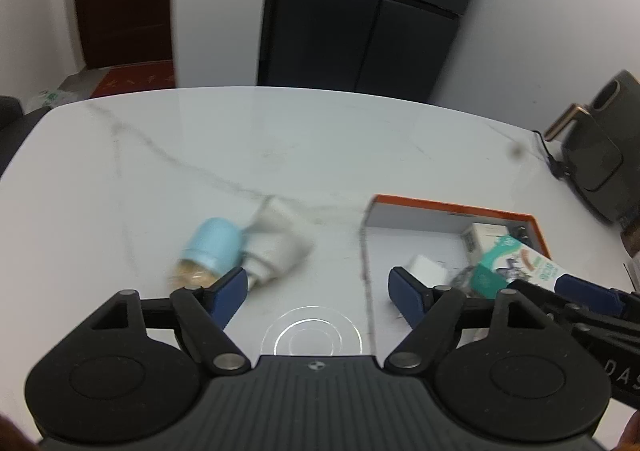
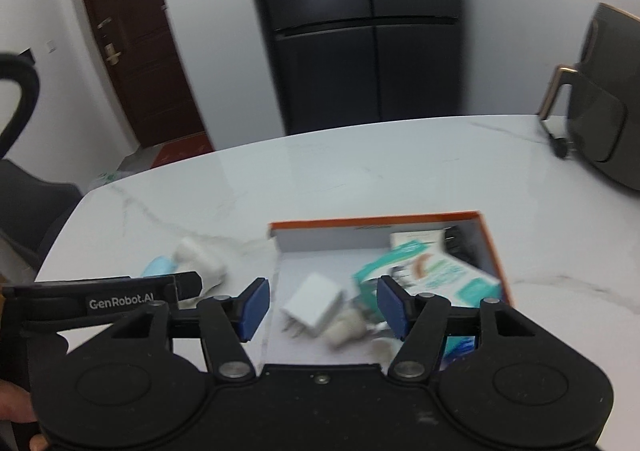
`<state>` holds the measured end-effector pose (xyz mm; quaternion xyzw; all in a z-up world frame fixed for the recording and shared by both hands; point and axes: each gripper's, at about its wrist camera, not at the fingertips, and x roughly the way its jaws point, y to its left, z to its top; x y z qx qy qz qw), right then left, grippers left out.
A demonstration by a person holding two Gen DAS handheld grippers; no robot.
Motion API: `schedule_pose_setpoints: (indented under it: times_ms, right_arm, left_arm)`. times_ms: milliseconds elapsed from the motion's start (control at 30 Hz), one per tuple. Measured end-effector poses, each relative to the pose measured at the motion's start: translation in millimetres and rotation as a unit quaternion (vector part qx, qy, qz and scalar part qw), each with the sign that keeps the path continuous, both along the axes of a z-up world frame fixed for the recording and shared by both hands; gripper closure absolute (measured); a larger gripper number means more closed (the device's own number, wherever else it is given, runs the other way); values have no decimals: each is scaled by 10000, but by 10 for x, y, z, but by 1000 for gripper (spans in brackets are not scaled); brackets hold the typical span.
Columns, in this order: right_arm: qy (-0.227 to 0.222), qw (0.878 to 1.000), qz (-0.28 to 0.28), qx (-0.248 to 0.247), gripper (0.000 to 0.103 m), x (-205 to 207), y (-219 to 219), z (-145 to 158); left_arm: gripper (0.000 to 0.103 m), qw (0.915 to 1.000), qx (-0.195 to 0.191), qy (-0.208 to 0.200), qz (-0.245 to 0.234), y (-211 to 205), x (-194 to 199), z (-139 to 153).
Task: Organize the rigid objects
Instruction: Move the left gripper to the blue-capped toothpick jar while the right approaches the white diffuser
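A light blue jar (image 1: pixel 212 247) lies on its side on the white marble table (image 1: pixel 280 147), with a white container (image 1: pixel 276 247) touching it. My left gripper (image 1: pixel 318 293) hovers open just in front of them, nothing between its fingers. To the right stands an orange-rimmed box (image 1: pixel 452 207) holding a teal carton (image 1: pixel 516 263) and a white charger (image 1: pixel 426 267). In the right wrist view my right gripper (image 2: pixel 322 307) is open over the box (image 2: pixel 376 220); the charger (image 2: pixel 314 305) lies below its gap, and the carton (image 2: pixel 436 275) leans at the right. All is blurred.
A black fridge (image 1: pixel 368 11) stands behind the table. A dark padded chair (image 2: pixel 604 103) is at the right end and another dark seat (image 2: pixel 28 191) at the left. A brown door (image 2: pixel 132 35) is at the back left. More small items crowd the box's far right corner.
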<state>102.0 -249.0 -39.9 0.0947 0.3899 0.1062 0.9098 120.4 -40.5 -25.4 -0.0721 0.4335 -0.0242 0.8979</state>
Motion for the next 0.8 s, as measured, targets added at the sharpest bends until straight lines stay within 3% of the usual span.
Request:
schedule_pose_setpoints:
  times_ms: [233, 533, 800]
  right_arm:
    - [47, 9997, 252, 5, 30, -37, 305, 7]
    - [88, 9993, 356, -1, 29, -42, 542, -4]
    - [241, 9994, 243, -5, 29, -3, 643, -135]
  left_arm:
    - [18, 9997, 23, -42, 248, 257, -94, 40]
    - [16, 9988, 51, 114, 473, 575, -36, -140]
    - [15, 9988, 223, 376, 222, 699, 249, -442]
